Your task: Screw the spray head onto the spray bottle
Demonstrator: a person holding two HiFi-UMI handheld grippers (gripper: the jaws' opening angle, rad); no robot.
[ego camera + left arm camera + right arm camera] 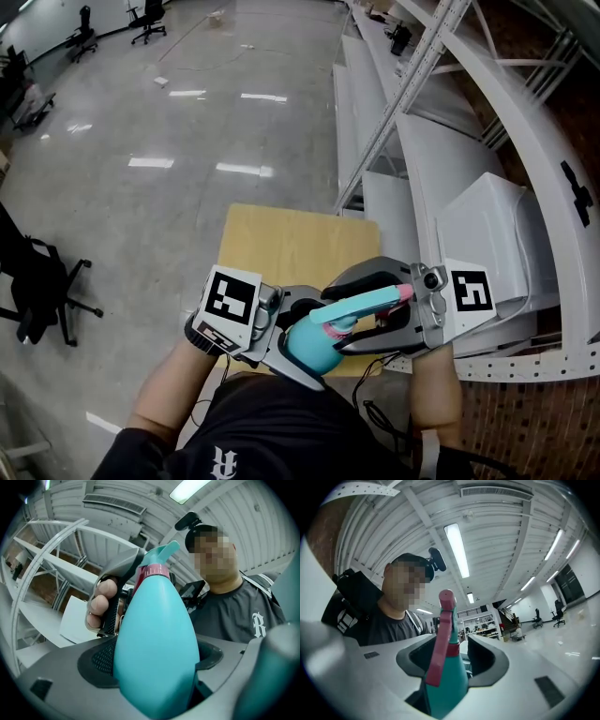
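A teal spray bottle (307,349) is held up near the person's chest, over the near edge of the table. My left gripper (298,330) is shut on its body, and the bottle (157,639) fills the gap between the jaws. The spray head (361,306), teal with a pink nozzle and trigger, sits on the bottle's neck above a pink collar (154,570). My right gripper (377,314) surrounds the spray head (445,634) from the right. Its jaws stand wide, with a gap showing beside the head. A hand (101,604) grips the right gripper's handle.
A small wooden table (295,246) lies just ahead of the grippers. White metal shelving frames (450,178) and panels run along the right. A black office chair (42,291) stands at the left on the shiny grey floor.
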